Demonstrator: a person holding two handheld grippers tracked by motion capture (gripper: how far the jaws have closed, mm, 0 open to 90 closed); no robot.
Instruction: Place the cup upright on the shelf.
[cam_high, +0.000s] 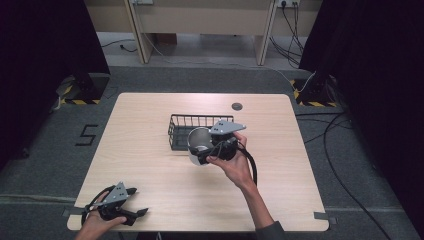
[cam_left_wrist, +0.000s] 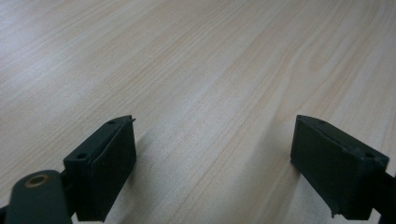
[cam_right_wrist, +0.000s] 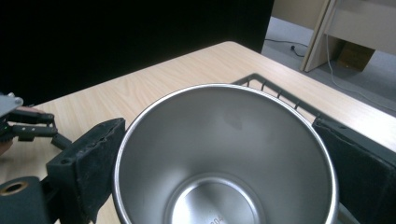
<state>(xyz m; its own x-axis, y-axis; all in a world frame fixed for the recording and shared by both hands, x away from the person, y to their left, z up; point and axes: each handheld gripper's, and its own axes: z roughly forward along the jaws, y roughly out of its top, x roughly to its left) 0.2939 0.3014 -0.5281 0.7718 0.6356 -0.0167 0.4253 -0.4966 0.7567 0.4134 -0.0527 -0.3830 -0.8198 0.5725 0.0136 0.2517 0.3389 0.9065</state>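
A shiny steel cup (cam_high: 198, 138) sits between the jaws of my right gripper (cam_high: 202, 154), which is shut on its sides just in front of the black wire basket (cam_high: 180, 121) at the table's middle. In the right gripper view the cup (cam_right_wrist: 224, 135) is empty, its mouth facing the camera, with a jaw of the right gripper (cam_right_wrist: 224, 177) on each side and the basket's rim (cam_right_wrist: 275, 93) behind it. My left gripper (cam_high: 138, 201) rests at the table's front left corner, open. In its own view the left gripper (cam_left_wrist: 215, 163) has only bare wood between its jaws.
The light wooden table (cam_high: 150, 165) has a dark round grommet (cam_high: 237, 106) near its back edge. Cables trail over the grey floor to the right. The left gripper (cam_right_wrist: 32, 126) lies far off beyond the cup in the right gripper view.
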